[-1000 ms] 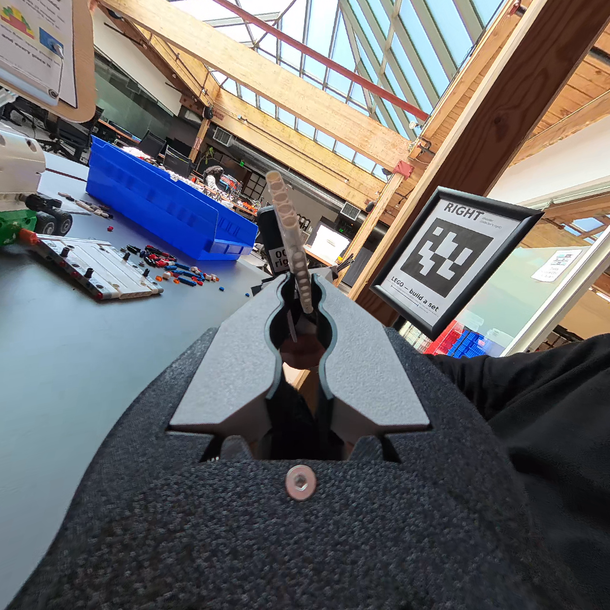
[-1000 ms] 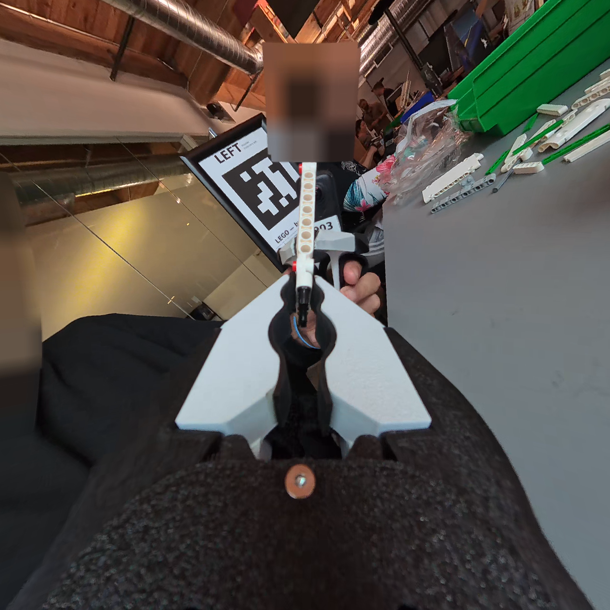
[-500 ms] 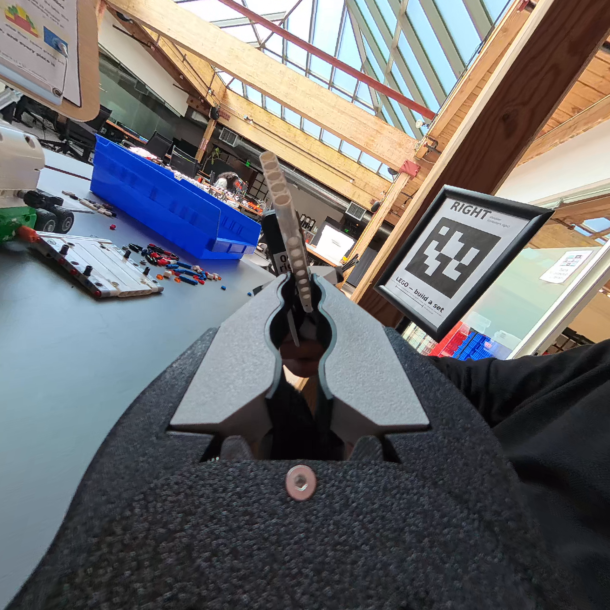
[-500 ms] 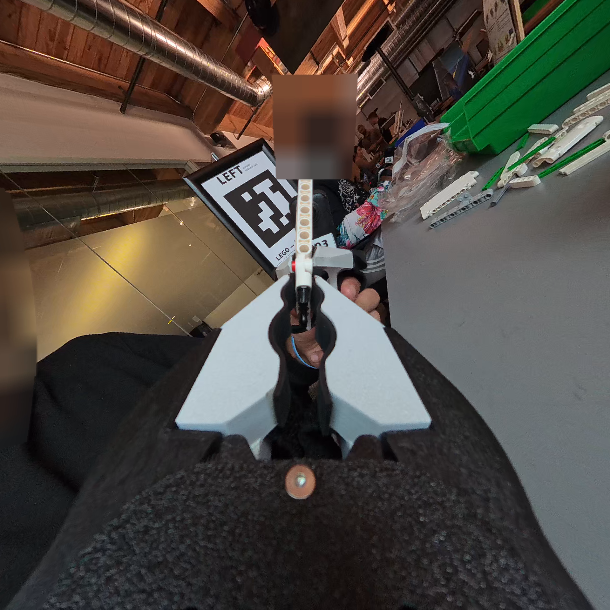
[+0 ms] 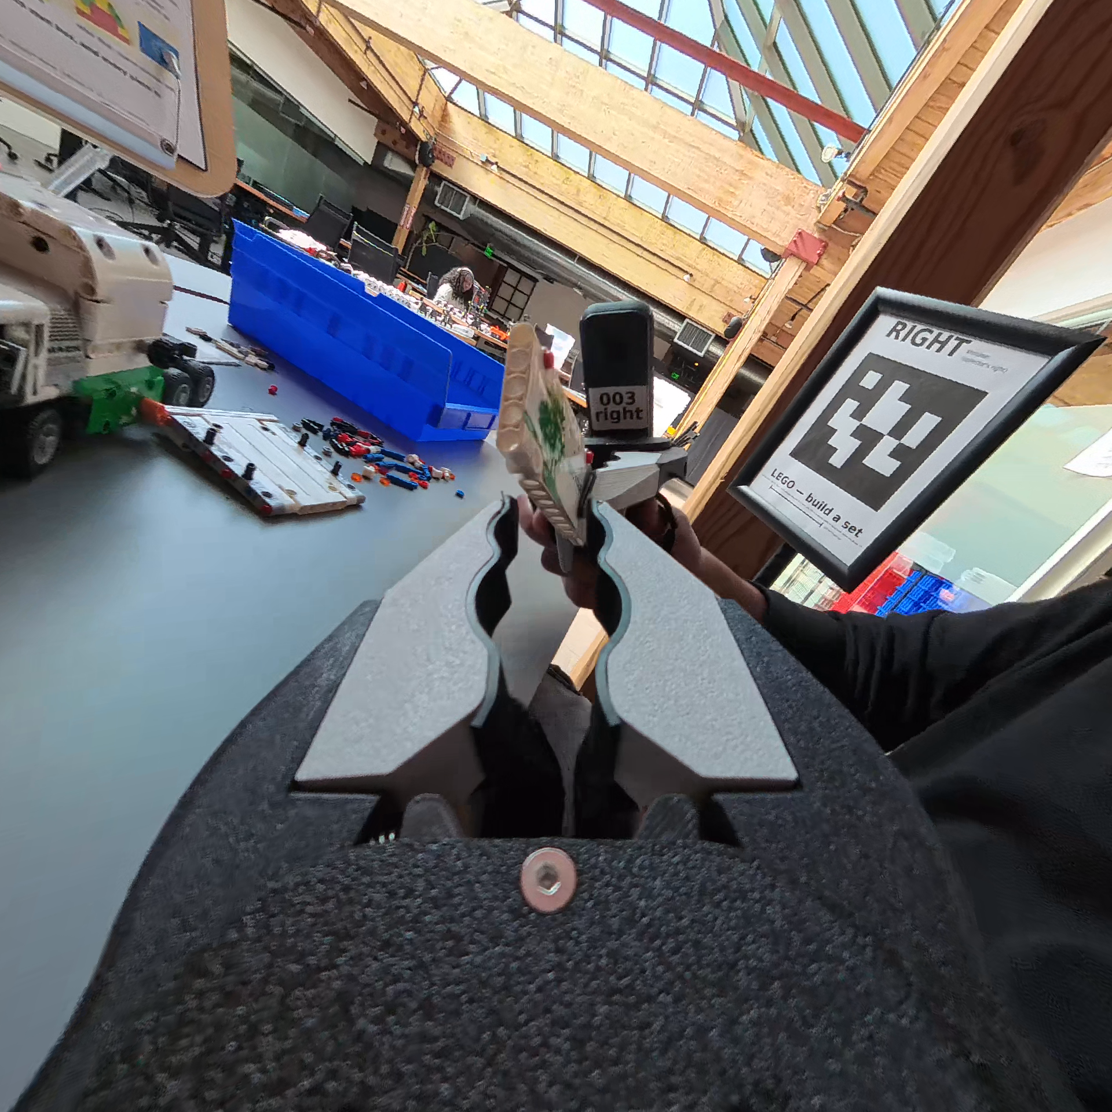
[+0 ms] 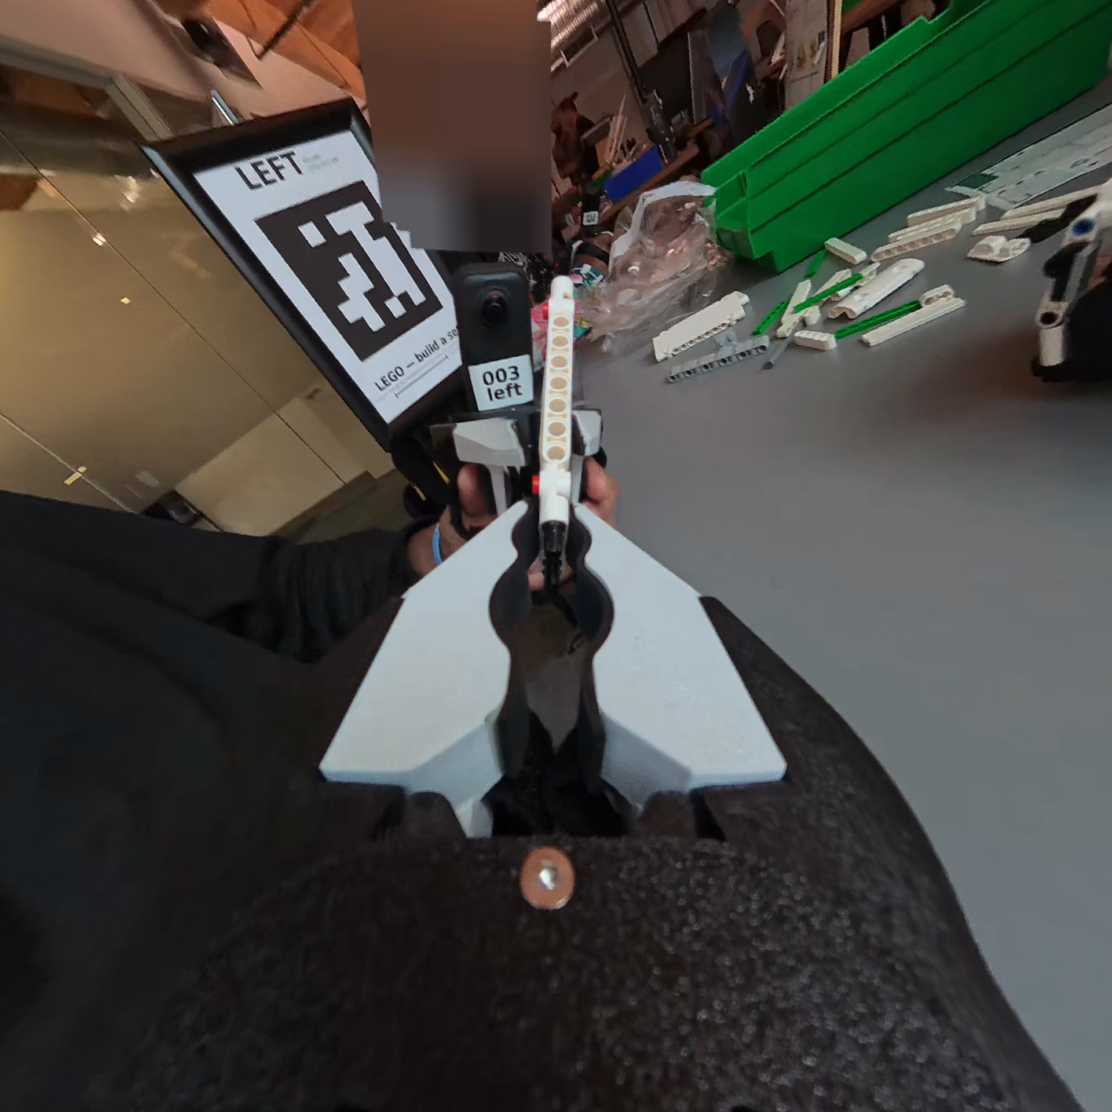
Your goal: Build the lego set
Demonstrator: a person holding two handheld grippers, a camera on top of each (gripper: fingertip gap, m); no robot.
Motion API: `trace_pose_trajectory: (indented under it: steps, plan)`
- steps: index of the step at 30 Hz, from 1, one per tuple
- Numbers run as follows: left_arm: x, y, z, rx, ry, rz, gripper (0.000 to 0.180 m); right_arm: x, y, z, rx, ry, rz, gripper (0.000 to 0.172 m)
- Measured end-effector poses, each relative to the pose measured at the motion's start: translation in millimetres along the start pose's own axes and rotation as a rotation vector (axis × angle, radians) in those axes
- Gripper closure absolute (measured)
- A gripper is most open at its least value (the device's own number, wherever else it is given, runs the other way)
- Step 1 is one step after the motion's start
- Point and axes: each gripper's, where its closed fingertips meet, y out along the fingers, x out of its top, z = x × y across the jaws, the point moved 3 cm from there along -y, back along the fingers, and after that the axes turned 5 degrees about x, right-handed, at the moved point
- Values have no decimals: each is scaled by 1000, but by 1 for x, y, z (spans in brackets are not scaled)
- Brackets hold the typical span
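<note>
One perforated white plastic beam, pinched by right gripper

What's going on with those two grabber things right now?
Left gripper open, jaws apart. Right gripper shut on white perforated plastic beam, held above grey table. Beam sits by left gripper's right finger; nothing between.

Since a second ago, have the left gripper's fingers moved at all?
Yes. The left gripper has opened; the white beam piece now leans by its right finger, left finger clear.
</note>
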Motion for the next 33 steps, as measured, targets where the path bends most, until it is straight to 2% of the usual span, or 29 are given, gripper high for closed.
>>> trace_pose_trajectory:
  steps: [2, 7, 11, 15, 17, 22, 27, 30, 33]
  plan:
    - [4, -4, 5, 28, 43, 34, 157, 4, -11, -7, -54, -33, 44, 166]
    - [-2, -8, 23, 184, 212, 175, 156, 6, -47, -50, -398, -95, 243, 166]
    - [0, -12, 38, 289, 327, 246, 156, 3, -65, -69, -456, -100, 324, 166]
    - [8, -15, 53, 345, 370, 287, 156, -8, -69, -78, -428, -141, 373, 166]
    - [9, -15, 63, 375, 399, 335, 156, -8, -68, -82, -437, -123, 340, 166]
    - [18, -2, 88, 423, 447, 400, 162, 10, -62, -94, -434, 5, 136, 166]
    - [20, 20, 108, 320, 320, 430, 161, 19, -75, -122, -588, 16, 174, 166]
    - [23, 34, 116, 240, 240, 444, 160, 35, -94, -134, -664, 7, 165, 166]
    - [28, 45, 122, 221, 231, 430, 160, 49, -118, -144, -760, 11, 133, 166]
